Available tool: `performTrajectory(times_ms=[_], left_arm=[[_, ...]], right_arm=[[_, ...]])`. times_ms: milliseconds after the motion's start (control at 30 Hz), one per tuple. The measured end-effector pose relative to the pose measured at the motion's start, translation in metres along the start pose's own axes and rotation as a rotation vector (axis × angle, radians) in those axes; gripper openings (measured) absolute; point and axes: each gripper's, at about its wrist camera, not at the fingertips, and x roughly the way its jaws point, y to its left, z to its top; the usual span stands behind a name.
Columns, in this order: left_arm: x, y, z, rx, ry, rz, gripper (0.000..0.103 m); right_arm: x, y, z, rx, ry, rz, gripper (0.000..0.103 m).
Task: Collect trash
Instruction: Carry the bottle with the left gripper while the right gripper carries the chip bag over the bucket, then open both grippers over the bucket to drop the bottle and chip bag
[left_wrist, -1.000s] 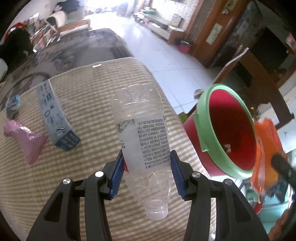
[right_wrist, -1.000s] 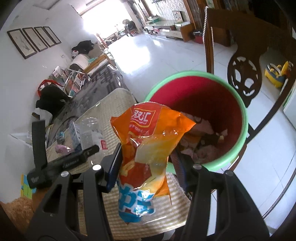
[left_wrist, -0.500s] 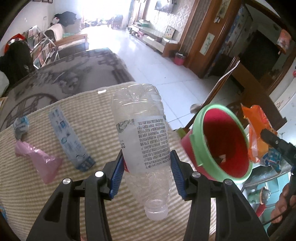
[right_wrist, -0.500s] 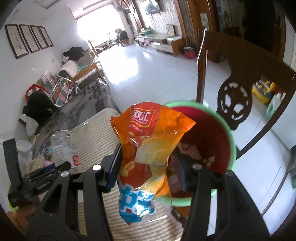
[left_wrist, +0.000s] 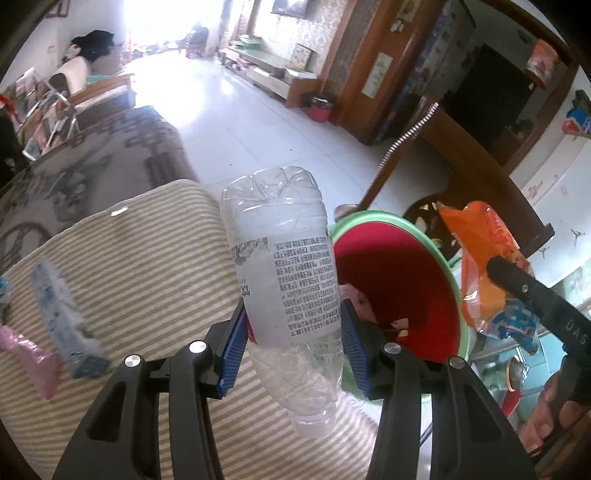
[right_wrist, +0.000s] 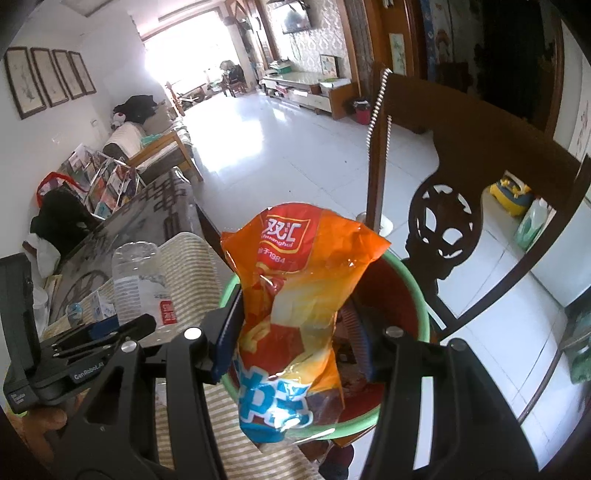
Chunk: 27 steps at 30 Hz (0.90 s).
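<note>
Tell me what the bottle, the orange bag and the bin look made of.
Bottle: thin clear plastic, crumpled, with a printed label. Orange bag: glossy plastic film, creased and shiny, probably a snack wrapper. Bin: looks like rigid moulded plastic, smooth red wall and green rim.

The left gripper clamps a clear plastic bottle neck-down in its blue jaws above the striped surface, beside a red bin with a green rim, while the right gripper's black finger pinches an orange snack bag at the bin's far side.
</note>
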Motion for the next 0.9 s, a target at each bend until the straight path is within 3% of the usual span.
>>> performTrajectory(times_ms=[233, 367, 467, 500, 567, 767, 900], left_arm=[[0.034, -0.025, 0.001, 0.010, 0.049, -0.034, 0.046], [0.045, -0.045, 0.005, 0.026, 0.068, -0.066, 0.045], [0.047, -0.056, 0.010, 0.046, 0.067, -0.089, 0.049], [0.047, -0.058, 0.011, 0.049, 0.065, -0.096, 0.060], [0.044, -0.063, 0.013, 0.054, 0.046, -0.104, 0.069], [0.039, -0.064, 0.012, 0.081, 0.014, -0.058, 0.073], [0.036, -0.062, 0.009, 0.096, 0.009, -0.001, 0.074]], right_arm=[[0.016, -0.020, 0.003, 0.014, 0.034, 0.042, 0.052], [0.021, -0.026, 0.002, 0.011, 0.052, 0.029, 0.081], [0.018, -0.037, 0.000, 0.053, 0.046, 0.038, 0.089], [0.016, -0.043, -0.002, 0.076, 0.043, 0.036, 0.089], [0.014, -0.050, -0.003, 0.101, 0.044, 0.041, 0.089], [-0.001, -0.052, -0.016, 0.106, 0.041, 0.075, 0.090], [0.000, -0.047, -0.045, 0.124, 0.094, 0.101, 0.093]])
